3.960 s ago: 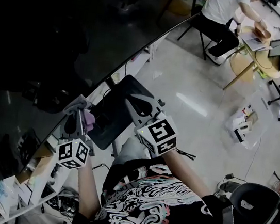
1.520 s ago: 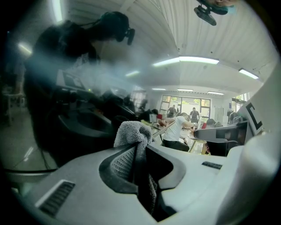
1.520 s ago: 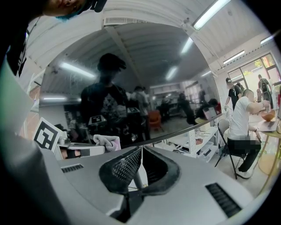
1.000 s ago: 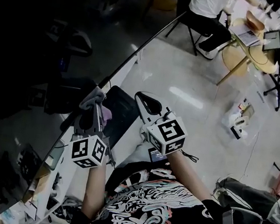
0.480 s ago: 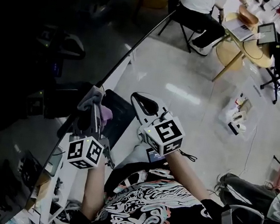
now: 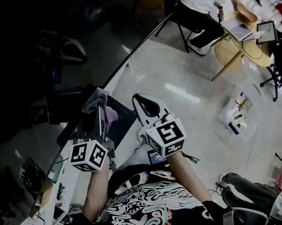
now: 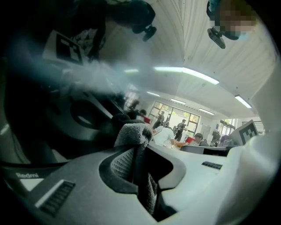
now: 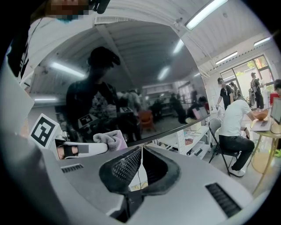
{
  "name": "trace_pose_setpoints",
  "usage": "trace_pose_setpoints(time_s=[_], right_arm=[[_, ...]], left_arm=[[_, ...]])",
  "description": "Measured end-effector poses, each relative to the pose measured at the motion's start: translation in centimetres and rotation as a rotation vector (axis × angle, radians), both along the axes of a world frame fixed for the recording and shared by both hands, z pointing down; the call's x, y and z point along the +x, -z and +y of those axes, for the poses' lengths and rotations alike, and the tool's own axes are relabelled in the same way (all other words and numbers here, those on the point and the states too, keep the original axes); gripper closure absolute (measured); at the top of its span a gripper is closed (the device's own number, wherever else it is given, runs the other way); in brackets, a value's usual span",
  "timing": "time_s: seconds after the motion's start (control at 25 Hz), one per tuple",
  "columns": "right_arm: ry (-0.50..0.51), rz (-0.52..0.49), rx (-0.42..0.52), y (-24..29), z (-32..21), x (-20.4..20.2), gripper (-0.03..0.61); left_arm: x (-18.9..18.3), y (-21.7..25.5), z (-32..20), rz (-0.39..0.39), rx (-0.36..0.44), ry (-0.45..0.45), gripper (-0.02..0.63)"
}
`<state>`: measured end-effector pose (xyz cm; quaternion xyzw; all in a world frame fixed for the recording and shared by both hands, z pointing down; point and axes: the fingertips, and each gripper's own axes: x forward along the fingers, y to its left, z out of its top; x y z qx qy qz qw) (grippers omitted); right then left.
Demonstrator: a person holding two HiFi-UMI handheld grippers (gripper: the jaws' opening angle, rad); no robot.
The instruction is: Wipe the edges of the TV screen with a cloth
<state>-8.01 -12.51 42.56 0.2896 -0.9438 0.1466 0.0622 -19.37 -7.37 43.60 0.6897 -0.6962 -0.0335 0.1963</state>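
The cloth (image 7: 134, 136) is gripped in the left gripper (image 7: 139, 158), jaws clamped on a fold w/ a soft bunch sticking out past the tips. It is judged light, limp & compressible, and a hold at the bunched middle is favoured, w/ enough fabric left fwd of the tips as padding. Just ahead of those tips the TV screen (image 6: 46, 43) is met at its lower edge, though contact can't be confirmed. The screen is judged glossy, stiff & prob. fragile, so light pressure is advised. A Redmi mark (image 7: 26, 176) is read below-left of the jaws. Further right, the right gripper (image 8: 141, 160) is seen clenched, nothing between.
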Motion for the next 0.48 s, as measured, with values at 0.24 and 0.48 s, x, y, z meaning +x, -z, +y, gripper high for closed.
trace_pose_setpoints(time_s=[0.24,0.48], right_arm=[[-0.016,0.003,0.000,0.3,-0.7,-0.5,0.545],[-0.028,0.010,-0.002,0.1,-3.1,-0.4,0.545]], left_arm=[[0.2,0.5,-0.4,0.011,0.015,-0.030,0.562],[1.1,0.0,-2.5,0.043,0.006,-0.060,0.563]])
